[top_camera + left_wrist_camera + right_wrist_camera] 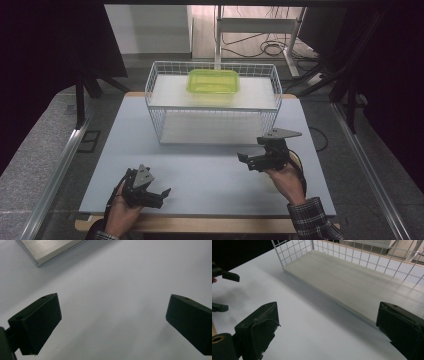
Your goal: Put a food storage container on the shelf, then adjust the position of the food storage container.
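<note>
Judging by how things lie, nothing is in hand yet: the left gripper (pixel 159 195) and right gripper (pixel 246 161) both hover over the bare table (pixel 200 175) with jaws apart and empty. The likely target, a translucent lime-green tub (pixel 213 81), sits on the upper shelf of the wire rack (pixel 165 107), well apart from both

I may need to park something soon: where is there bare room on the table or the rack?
Free: the tabletop between the left gripper, the right gripper and the wire rack; the rack's lower shelf; the top shelf on either side of the green container. Tight: the strips beside the rack's ends.
</note>
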`<action>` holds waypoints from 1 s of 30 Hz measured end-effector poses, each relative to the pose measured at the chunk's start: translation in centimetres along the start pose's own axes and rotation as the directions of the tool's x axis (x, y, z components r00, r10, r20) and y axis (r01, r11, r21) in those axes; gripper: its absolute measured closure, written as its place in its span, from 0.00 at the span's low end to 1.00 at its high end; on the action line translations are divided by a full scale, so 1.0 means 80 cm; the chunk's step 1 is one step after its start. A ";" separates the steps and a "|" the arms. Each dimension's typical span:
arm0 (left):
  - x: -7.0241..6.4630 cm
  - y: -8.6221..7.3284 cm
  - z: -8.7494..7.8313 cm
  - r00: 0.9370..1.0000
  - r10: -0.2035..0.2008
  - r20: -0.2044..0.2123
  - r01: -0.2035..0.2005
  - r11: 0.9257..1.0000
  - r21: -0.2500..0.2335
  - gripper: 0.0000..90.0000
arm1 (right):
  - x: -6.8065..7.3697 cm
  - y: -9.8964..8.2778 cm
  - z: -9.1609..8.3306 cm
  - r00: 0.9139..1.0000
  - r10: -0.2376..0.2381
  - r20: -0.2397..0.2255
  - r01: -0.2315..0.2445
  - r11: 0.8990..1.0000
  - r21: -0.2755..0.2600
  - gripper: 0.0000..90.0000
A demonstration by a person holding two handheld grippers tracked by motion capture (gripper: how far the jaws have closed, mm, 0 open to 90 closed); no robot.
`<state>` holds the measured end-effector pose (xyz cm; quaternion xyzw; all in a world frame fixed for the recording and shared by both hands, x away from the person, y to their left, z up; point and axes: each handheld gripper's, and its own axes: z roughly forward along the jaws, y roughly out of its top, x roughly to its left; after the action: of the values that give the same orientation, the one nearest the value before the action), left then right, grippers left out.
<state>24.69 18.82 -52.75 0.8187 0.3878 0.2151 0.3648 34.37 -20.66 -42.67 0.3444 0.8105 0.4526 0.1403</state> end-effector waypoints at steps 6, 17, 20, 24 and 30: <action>-0.001 0.000 0.000 1.000 0.005 0.004 -0.005 1.000 0.001 0.00 | 0.004 -0.020 -0.003 1.000 -0.017 0.020 0.017 1.000 -0.006 0.05; -0.002 0.000 0.001 1.000 0.022 0.005 -0.022 1.000 0.009 0.00 | 0.005 -0.050 -0.005 0.999 -0.018 0.040 0.017 0.999 0.027 0.05; -0.002 0.000 0.001 1.000 0.025 0.004 -0.025 1.000 0.009 0.00 | 0.003 -0.054 -0.004 0.999 -0.009 0.040 0.007 0.999 0.036 0.05; -0.002 0.000 0.001 1.000 0.024 0.005 -0.024 1.000 0.009 0.00 | 0.000 -0.055 -0.004 0.998 -0.003 0.064 -0.001 0.999 0.055 0.03; -0.002 0.000 0.001 1.000 0.027 0.004 -0.027 1.000 0.010 0.00 | -0.014 -0.056 -0.010 0.994 0.037 0.102 -0.045 0.996 0.074 0.02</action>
<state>24.65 18.67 -52.78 0.8260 0.3773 0.2163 0.3586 32.79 -23.52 -46.00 0.3884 0.8117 0.4065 0.1581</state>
